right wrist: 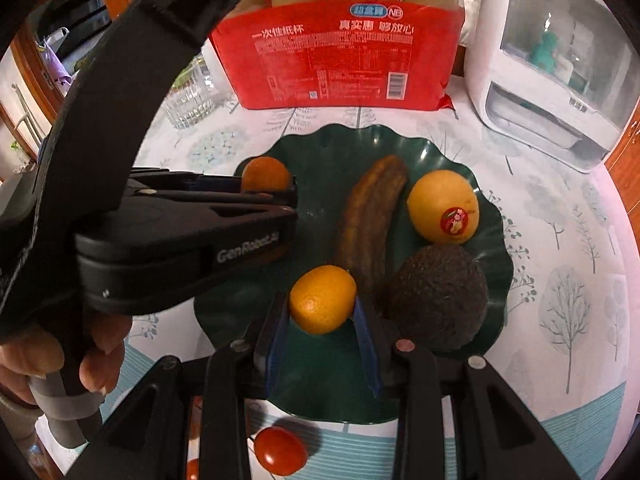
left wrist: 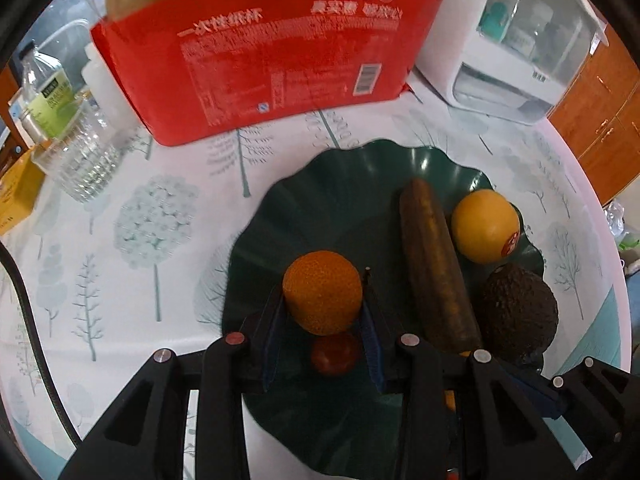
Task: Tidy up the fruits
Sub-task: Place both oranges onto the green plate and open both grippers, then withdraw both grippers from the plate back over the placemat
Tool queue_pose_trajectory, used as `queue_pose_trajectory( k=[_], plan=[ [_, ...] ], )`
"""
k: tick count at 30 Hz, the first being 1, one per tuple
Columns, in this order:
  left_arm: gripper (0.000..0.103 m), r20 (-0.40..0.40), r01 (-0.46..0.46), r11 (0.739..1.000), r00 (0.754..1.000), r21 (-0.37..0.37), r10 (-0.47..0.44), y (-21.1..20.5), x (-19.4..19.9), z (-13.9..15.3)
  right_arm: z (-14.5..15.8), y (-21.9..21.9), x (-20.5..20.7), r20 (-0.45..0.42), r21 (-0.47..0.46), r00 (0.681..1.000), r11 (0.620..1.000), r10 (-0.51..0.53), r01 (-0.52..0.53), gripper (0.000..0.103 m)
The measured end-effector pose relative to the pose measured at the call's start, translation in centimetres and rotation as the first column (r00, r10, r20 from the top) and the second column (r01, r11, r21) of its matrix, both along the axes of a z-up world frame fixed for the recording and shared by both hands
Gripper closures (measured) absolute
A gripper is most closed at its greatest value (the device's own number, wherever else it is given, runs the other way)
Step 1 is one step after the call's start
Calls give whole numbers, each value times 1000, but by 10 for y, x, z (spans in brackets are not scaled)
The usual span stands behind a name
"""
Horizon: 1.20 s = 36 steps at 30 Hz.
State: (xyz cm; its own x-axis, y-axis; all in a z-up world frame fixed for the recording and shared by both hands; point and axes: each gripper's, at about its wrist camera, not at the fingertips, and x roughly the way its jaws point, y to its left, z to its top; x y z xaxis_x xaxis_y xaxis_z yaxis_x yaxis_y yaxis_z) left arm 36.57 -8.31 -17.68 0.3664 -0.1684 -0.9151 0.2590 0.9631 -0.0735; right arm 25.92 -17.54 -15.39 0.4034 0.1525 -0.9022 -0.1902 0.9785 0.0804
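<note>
On the left, a clear plastic bottle (left wrist: 86,162) lay on the tree-patterned worktop (left wrist: 132,264), its green label too blurred to read. Behind the plate stood a red pack (right wrist: 340,56) printed with "一次性纸杯", a blue "NB" badge and a barcode. The left claw (left wrist: 324,316), marked "GenRobot" on its side in the right wrist view, gripped a rough-skinned orange (left wrist: 322,292) above the dark green scalloped plate (left wrist: 360,184), with a small red fruit (left wrist: 335,354) on the plate just below it. The right claw (right wrist: 324,312) gripped a small smooth orange (right wrist: 323,298) over the plate's near edge, and a cherry tomato (right wrist: 280,456) lay on the worktop in front of the plate. A brown overripe banana (right wrist: 370,216) lay along the plate's middle, a yellow-orange fruit (right wrist: 442,206) with a round red sticker just beside it, and a dark avocado (right wrist: 438,296) nearer. At far right sat a white appliance (right wrist: 560,80); its lettering was unreadable.
</note>
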Motion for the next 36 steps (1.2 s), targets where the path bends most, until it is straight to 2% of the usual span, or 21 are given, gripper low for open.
queue_pose_trajectory(
  k=[2,4,7,21,36],
  plan=[
    [62,7,6,1000,1000,-3,-6,-2,-1,-1,0,0,-1,-4,-4,1000,1000,2,-2,68],
    [40,18,6,1000,1000,-9,-6,-2,-4,3,0,-1,-1,-3,-2,1000,1000,0,0,63],
    [34,46,3,1000,999,-9,-3,0,-7,10,2,-1,-2,3,2,1000,1000,-1,0,59],
    [25,91,-27,1000,995,-10,28,16,-29,44,36,1,-23,64,4,998,1000,10,-10,59],
    [22,182,-85,993,978,-81,99,55,-101,115,83,3,-76,125,18,992,1000,21,-23,59]
  ],
)
